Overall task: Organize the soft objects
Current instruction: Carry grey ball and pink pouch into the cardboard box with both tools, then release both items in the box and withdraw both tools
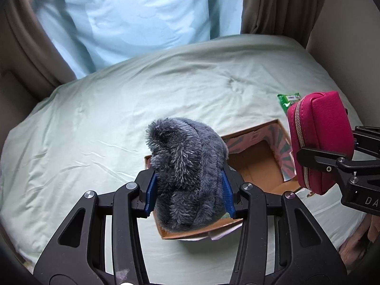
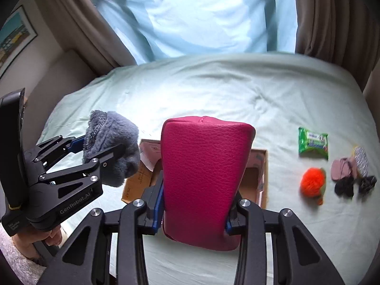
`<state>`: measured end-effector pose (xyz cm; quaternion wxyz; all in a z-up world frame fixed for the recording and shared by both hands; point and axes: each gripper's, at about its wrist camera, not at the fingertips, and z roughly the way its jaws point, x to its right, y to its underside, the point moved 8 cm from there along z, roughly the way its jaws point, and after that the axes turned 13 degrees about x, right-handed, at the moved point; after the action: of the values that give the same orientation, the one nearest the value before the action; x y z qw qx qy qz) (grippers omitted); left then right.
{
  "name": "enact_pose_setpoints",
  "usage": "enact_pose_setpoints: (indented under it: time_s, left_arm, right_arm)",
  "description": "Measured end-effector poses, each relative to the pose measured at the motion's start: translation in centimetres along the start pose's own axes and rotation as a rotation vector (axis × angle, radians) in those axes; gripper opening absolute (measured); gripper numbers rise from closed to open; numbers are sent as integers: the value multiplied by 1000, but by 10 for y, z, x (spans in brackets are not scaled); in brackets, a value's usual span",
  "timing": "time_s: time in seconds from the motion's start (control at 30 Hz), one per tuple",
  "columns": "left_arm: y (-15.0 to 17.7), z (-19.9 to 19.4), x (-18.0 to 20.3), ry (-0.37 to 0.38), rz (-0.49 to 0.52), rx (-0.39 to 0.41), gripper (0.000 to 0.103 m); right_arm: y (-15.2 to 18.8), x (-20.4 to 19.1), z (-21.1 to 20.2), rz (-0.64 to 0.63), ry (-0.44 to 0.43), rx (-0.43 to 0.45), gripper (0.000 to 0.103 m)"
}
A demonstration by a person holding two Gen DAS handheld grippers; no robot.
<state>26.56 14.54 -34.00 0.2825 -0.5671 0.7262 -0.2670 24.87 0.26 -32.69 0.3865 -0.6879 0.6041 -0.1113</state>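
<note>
My left gripper (image 1: 188,191) is shut on a grey furry pouch (image 1: 187,166) and holds it above the left part of an open cardboard box (image 1: 258,163) on the bed. My right gripper (image 2: 194,210) is shut on a pink leather zip pouch (image 2: 201,178), held above the same box (image 2: 258,173). In the left wrist view the pink pouch (image 1: 320,140) hangs at the box's right edge. In the right wrist view the grey pouch (image 2: 111,147) sits at the box's left side. The box floor that shows is bare.
On the pale green bedsheet (image 2: 213,95), right of the box, lie a green tissue pack (image 2: 313,143), an orange fluffy ball (image 2: 312,182), a pink pouch (image 2: 342,168), a glittery round item (image 2: 361,160) and dark hair ties (image 2: 353,185). A blue pillow (image 1: 133,19) stands behind.
</note>
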Motion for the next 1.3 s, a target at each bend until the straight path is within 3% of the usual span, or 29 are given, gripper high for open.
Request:
enact_pose_setpoints:
  time_s: [0.23,0.43,0.47,0.63,0.77,0.83,0.87,0.9,0.97,1.03,1.13,1.3]
  left_arm:
    - [43,77,-5,84,47,-125,41]
    - [82,132,14,143,65,-241,41]
    - [89,140,18,152,66,-267,41]
    - [110,165,25,190,76,-357,41]
    - [111,171,30,216,94,-381,41]
    - [109,171,32,232,96,-382,48]
    - [107,169,35,254,89,-372,67]
    - [107,167,37,275,83,-370,86]
    - [107,163,40,282,94,-359,102]
    - [111,158,44,274,129,-364,103]
    - [117,155,47,271,154,-374,103]
    - [116,148,47,257,146,-361,103]
  right_arm:
    - [34,18,74,54,57,-131,35]
    - [62,41,125,105,76,-239,35]
    - [66,49,133,96,117,-253,35]
    - [84,65,163,138,123,-338,35]
    - [85,69,172,161,118,-376,35]
    - [85,69,176,181,107,-396,36]
    - [86,69,178,190,99,-409,36]
    - [86,68,179,194,95,-415,38]
    - [82,70,181,190,108,-400,49]
    - [83,72,185,208,111,-420,97]
    - [88,67,189,242,67,-456,102]
    - [83,65,182,191,71,-406,102]
